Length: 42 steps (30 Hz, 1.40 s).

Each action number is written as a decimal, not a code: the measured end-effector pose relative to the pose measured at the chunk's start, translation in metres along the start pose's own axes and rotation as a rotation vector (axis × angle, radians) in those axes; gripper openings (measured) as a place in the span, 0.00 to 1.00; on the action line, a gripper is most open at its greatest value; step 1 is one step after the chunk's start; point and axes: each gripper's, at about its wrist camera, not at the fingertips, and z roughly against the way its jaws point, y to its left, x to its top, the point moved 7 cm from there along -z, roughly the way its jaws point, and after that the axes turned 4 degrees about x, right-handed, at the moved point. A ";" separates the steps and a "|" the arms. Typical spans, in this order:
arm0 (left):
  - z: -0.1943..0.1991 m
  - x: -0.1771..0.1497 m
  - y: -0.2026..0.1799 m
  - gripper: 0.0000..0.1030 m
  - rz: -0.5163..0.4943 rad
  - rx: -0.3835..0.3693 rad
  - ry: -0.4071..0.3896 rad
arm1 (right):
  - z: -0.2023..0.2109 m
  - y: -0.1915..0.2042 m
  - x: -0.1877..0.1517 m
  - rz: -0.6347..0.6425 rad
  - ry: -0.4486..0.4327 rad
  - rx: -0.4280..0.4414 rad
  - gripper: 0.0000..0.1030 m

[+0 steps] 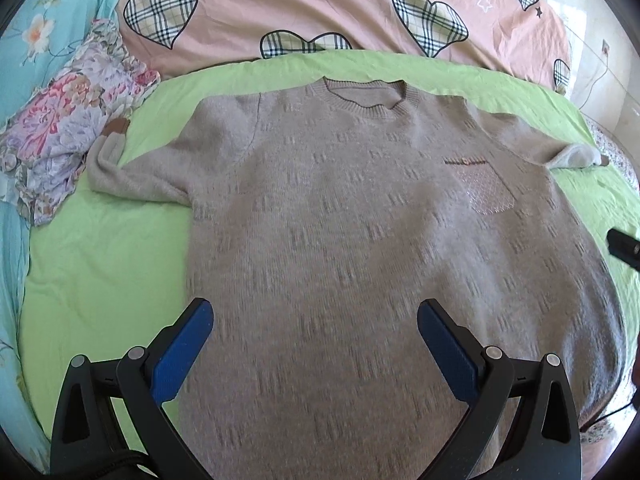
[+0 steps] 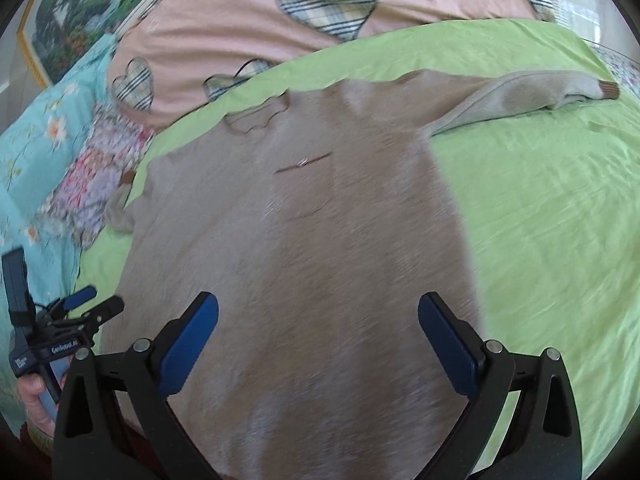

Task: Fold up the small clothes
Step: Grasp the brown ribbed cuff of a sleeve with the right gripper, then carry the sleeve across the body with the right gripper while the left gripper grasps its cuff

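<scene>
While flat, sweater [image 1: 360, 220] neck-away (lengthwise)

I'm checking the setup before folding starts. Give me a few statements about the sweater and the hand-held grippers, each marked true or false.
1. The sweater lies spread flat on the green sheet. True.
2. The sweater is already folded in half. False: both sleeves stick out sideways and the body is open.
3. The left hand-held gripper is open and holds nothing. True.
4. The right hand-held gripper is shut on a sleeve. False: its jaws stand apart over the sweater's body.
5. The sweater has a chest pocket. True.
6. The sweater has a hood. False: it has a plain round ribbed collar.
</scene>
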 end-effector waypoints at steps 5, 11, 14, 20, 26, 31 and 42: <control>-0.011 0.017 0.004 0.99 0.005 0.016 0.002 | 0.022 -0.073 0.058 -0.106 -0.090 -0.095 0.97; -0.030 0.031 0.007 0.99 0.007 0.033 0.026 | 0.048 -0.168 0.123 -0.227 -0.220 -0.238 0.97; -0.039 0.035 0.004 0.99 0.010 0.032 0.045 | 0.053 -0.218 0.152 -0.309 -0.267 -0.290 0.87; -0.059 0.040 -0.010 0.99 -0.018 0.037 0.085 | 0.049 -0.307 0.199 -0.508 -0.337 -0.337 0.69; -0.070 0.040 -0.021 0.99 -0.024 0.032 0.112 | 0.013 -0.373 0.213 -0.647 -0.270 -0.391 0.49; -0.071 0.040 -0.023 0.99 -0.024 0.021 0.109 | 0.024 -0.362 0.212 -0.598 -0.317 -0.374 0.12; -0.055 0.036 -0.009 0.99 0.054 -0.057 0.095 | -0.030 -0.126 0.217 -0.222 -0.214 0.066 0.11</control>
